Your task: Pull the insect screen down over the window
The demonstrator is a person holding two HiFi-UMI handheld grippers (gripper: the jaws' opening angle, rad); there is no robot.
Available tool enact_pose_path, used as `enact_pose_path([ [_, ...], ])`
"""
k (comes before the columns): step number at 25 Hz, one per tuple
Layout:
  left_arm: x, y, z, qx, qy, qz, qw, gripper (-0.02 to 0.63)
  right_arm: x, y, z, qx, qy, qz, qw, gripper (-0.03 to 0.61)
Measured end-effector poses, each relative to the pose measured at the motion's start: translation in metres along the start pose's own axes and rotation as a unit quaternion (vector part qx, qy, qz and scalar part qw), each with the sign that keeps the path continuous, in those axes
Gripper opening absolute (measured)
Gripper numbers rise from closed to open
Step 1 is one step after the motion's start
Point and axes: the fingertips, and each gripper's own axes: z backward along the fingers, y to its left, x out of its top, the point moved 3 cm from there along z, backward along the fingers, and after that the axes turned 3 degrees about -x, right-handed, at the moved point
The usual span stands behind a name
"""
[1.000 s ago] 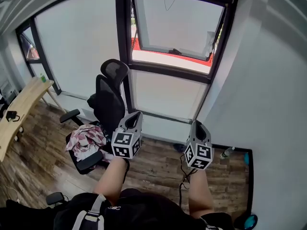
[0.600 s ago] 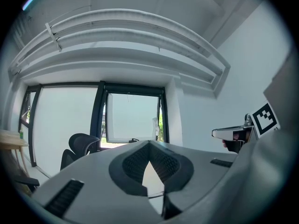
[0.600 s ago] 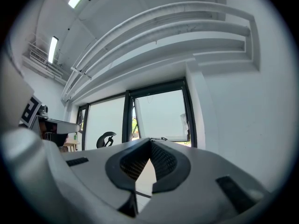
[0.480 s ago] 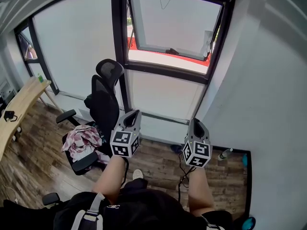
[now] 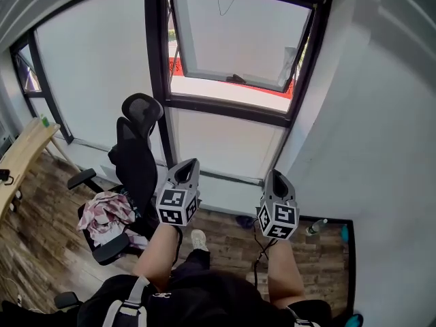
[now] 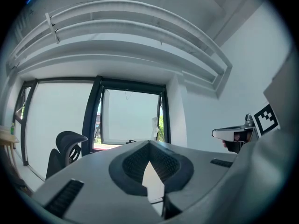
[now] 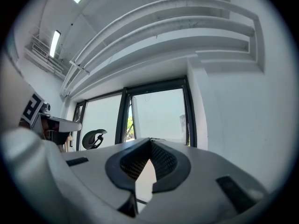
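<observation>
**Grippers clenched and empty before a window not yet screened**

The left gripper (image 5: 187, 165) and right gripper (image 5: 276, 178) are held low, well short of the window (image 5: 235, 39), each with its jaws pressed together on nothing. The insect screen itself does not show. It likely sits rolled at the head of the frame, where a thin pull cord (image 5: 219, 2) hangs. So slight a cord could slip from the pads, and a lopsided tug could drag the screen crooked. An office chair (image 5: 133, 148) stands close beside the approach.

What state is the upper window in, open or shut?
Open: the upper window is tilted outward at its bottom edge, leaving a gap that shows something red outside.
</observation>
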Motion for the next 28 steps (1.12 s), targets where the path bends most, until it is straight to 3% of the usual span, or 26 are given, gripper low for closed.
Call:
enact_pose_path([
  [6,-0.019,0.035,-0.062,-0.004,-0.001,0.004,1.0000,0.014,-0.019,0.000,-0.069,0.000,0.000,0.010,1.000,0.006],
  [11,-0.031,0.067,-0.132,-0.010,0.005,0.006,0.9999,0.014,-0.027,-0.008,-0.130,0.000,0.002,-0.013,1.000,0.006],
  [19,-0.026,0.117,-0.248,-0.024,0.020,-0.001,0.9995,0.014,-0.014,-0.028,-0.239,-0.023,-0.036,-0.005,0.999,0.006],
  [28,-0.022,0.178,-0.349,-0.029,0.030,0.001,0.9991,0.014,-0.024,-0.031,-0.357,-0.032,-0.009,-0.002,0.999,0.006],
])
